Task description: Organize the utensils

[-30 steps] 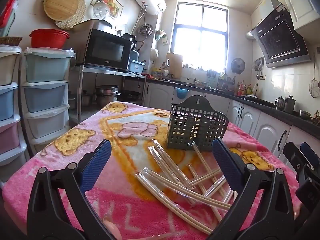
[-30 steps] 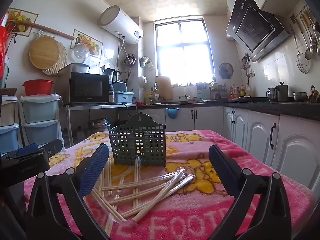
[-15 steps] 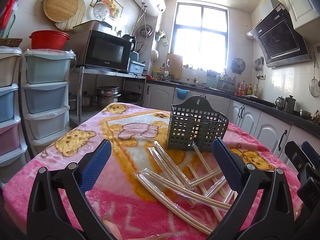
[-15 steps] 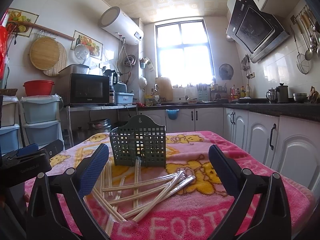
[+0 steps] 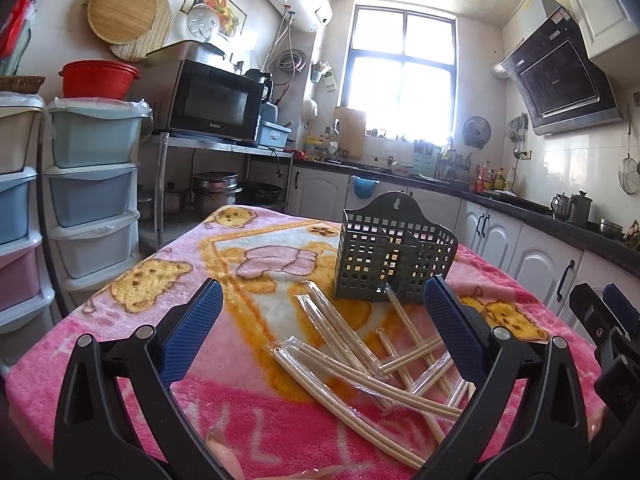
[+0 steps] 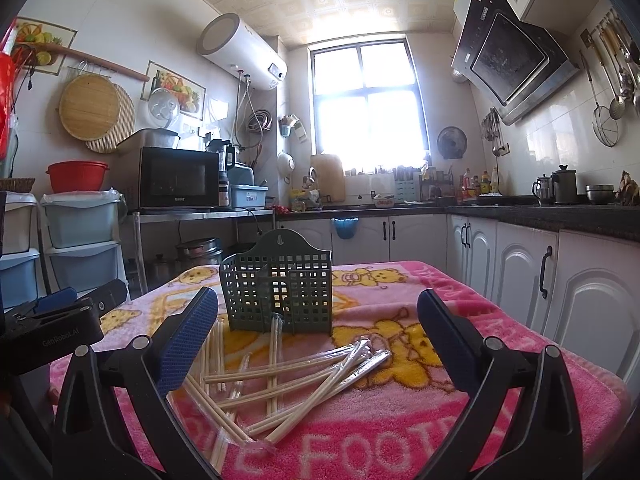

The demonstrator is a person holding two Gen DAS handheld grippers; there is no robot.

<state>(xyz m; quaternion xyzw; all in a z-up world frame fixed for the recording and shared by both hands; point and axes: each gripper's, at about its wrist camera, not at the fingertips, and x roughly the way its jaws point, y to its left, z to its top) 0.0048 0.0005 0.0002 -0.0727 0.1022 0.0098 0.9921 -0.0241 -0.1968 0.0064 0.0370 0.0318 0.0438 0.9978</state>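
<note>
A counter draped in a pink fleece blanket printed with yellow bears (image 5: 152, 280) carries the whole job. Toward its far edge stands a grey-green perforated plastic utensil caddy (image 5: 394, 256), upright and with nothing visible inside it through the mesh. Between the caddy and the near edge lies a loose heap of pale wooden chopsticks in clear plastic sleeves (image 5: 360, 356), crossed over one another; one pair touches the foot of the caddy.

The left gripper (image 5: 322, 328) hovers above the near edge, its blue-padded fingers (image 5: 192, 332) spread wide and holding nothing. The right gripper (image 6: 316, 332) is also spread wide and holding nothing.

From the left, the heap sits ahead and slightly right of centre, the longest sleeves running diagonally from near right to far left. From the right, it sits ahead and left of centre, the sleeves fanning near-left to far-right. Either hand looks about equally near; a grasp would likely need the fingers turned across a sleeve's length.
</note>
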